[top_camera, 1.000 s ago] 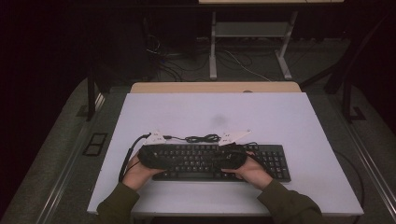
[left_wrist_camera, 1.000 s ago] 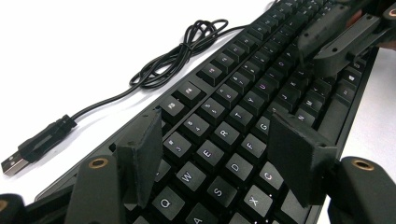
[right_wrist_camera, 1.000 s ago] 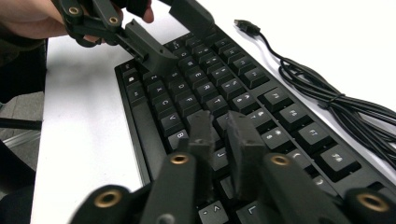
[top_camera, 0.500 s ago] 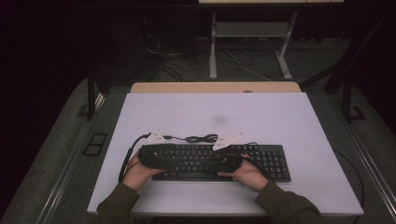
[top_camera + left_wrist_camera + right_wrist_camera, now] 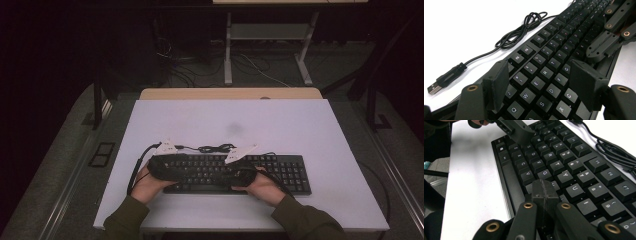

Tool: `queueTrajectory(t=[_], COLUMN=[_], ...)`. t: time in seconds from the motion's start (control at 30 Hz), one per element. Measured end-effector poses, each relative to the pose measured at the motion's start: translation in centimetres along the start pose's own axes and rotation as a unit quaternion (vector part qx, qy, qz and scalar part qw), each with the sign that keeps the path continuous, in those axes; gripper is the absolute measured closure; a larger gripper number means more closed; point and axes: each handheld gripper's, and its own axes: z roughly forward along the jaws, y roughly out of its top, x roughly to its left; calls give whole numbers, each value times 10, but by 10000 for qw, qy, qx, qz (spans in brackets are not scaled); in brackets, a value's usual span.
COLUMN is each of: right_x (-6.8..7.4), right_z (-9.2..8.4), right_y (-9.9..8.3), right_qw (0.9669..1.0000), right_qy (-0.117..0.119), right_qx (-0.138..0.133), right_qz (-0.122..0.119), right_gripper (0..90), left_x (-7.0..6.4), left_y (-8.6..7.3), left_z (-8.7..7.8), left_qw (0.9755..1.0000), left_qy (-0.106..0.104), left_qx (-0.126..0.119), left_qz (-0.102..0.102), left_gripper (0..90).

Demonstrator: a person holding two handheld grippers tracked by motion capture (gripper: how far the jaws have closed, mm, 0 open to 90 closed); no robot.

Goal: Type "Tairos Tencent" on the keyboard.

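Note:
A black keyboard (image 5: pixel 282 172) lies near the table's front edge, its cable (image 5: pixel 215 148) coiled behind it. Both grippers hover low over the letter keys and point at each other. My left gripper (image 5: pixel 192 172) is over the left keys; in the left gripper view its jaws (image 5: pixel 539 85) stand apart above the Q-to-F keys (image 5: pixel 536 83) with nothing between them. My right gripper (image 5: pixel 229 175) has its two pads pressed together (image 5: pixel 544 195) just over the keys near H. The right gripper (image 5: pixel 604 45) also appears far off in the left gripper view.
The cable's USB plug (image 5: pixel 446 78) lies loose on the white tabletop (image 5: pixel 225 120) behind the keyboard's left end. A second, wooden table edge (image 5: pixel 230 93) adjoins the back. Dark floor with cables and a desk frame (image 5: pixel 270 55) lies beyond.
The right hand has shifted slightly to the left over the keyboard, closer to the left gripper. The left hand has kept still.

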Motion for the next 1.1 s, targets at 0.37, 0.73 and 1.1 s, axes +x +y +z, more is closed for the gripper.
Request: queueTrajectory(t=[0.37, 0.73, 1.1], right_x=[1, 0, -3], right_z=[3, -1, -11], right_y=[-1, 0, 3], right_qw=[9999, 10000, 9998], right_qy=[-10, -24, -45], right_qx=[103, 20, -200], right_qz=[-16, -4, 76], right_gripper=[891, 889, 781], left_x=[0, 0, 0], left_y=[0, 0, 1], left_z=[0, -1, -1], left_qw=[10000, 10000, 10000], left_qy=[11, 11, 13], left_qx=[-5, -7, -10], left_qz=[7, 18, 15], left_gripper=[315, 315, 315])
